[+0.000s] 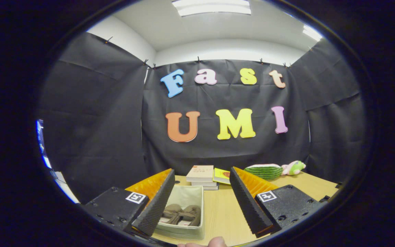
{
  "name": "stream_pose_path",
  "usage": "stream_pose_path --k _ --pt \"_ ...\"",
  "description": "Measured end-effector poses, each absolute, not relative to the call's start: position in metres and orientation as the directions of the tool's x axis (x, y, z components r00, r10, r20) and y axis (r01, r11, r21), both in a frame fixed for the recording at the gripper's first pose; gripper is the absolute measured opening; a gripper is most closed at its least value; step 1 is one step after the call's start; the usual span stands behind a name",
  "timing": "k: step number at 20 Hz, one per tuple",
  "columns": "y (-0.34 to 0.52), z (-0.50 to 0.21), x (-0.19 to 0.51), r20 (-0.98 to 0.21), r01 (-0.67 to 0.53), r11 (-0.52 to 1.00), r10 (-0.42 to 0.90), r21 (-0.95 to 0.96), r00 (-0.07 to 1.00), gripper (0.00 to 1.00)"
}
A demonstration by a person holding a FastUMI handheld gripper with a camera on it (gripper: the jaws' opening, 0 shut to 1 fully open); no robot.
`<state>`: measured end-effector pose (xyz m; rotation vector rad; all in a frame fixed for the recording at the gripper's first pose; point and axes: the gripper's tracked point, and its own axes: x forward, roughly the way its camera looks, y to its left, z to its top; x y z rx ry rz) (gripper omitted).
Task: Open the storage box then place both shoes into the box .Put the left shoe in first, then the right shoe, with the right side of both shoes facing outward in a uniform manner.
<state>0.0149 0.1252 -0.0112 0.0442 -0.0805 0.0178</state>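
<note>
Ribbed gripper [202, 206] fingers spread wide above fabric box [197, 199] holding suede shoes [181, 213].

The gripper [197, 202] hangs above the wooden table [223, 212], fingers spread wide and holding nothing. Between them sits the open storage box [183, 199] with two brown shoes [181, 213] inside. Beyond lie stacked books [202, 176] and a watermelon plush [264, 171].

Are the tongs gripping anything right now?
Nothing: the tongs stand open over the table, with the storage box holding both shoes between them.
</note>
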Motion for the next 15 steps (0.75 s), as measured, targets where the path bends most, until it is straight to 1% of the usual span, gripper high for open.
stream_pose_path --k 9,15 --pt "0.129 -0.016 0.015 0.065 -0.025 0.998 0.021 0.063 0.998 1.00" --pt "0.121 -0.026 0.021 0.043 0.005 0.998 -0.007 0.066 0.999 1.00"
